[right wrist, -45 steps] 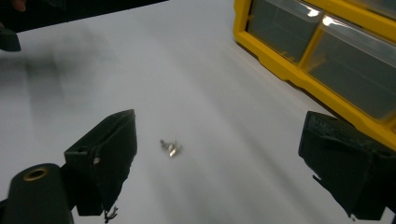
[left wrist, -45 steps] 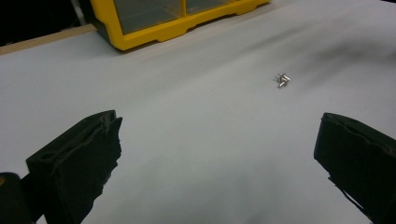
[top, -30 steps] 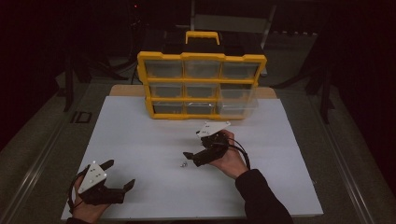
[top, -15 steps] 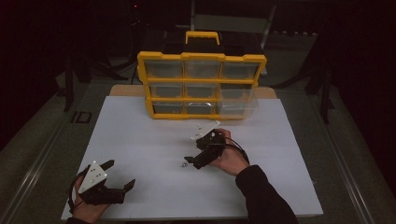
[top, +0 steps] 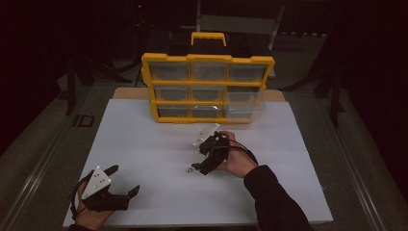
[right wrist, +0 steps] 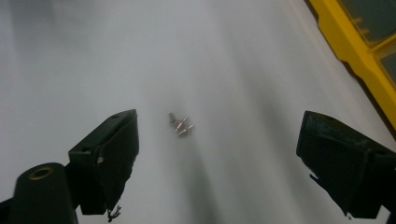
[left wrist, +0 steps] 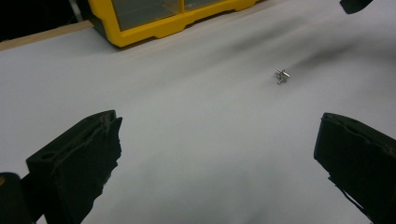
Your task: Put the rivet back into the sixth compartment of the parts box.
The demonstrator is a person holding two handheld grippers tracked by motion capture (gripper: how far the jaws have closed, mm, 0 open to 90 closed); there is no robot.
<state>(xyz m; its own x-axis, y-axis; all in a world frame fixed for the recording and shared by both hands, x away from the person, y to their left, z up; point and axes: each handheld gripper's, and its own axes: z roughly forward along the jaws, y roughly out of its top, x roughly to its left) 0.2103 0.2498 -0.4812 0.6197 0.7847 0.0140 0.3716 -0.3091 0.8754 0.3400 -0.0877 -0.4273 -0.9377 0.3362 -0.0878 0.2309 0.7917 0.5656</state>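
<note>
A small cluster of metal screws [top: 188, 168] lies on the white table top [top: 144, 144], left of my right gripper [top: 201, 158]. That gripper is open, jaws spread wide, and hovers just above the screws [right wrist: 180, 126], which sit ahead of and between its jaws. My left gripper [top: 125, 179] rests open near the table's front left corner with nothing between its jaws. From it the screws [left wrist: 281, 75] lie far ahead to the right. A yellow organizer case [top: 208, 89] with clear compartments stands upright at the back.
The case's yellow bottom frame [left wrist: 154, 28] shows at the top of the left gripper view, and its edge [right wrist: 355, 51] runs along the upper right of the right gripper view. A sleeve [top: 274, 202] comes in from the bottom right. Dark floor surrounds the table.
My right gripper has shifted slightly left and down toward the screws. The left gripper has stayed in place.
</note>
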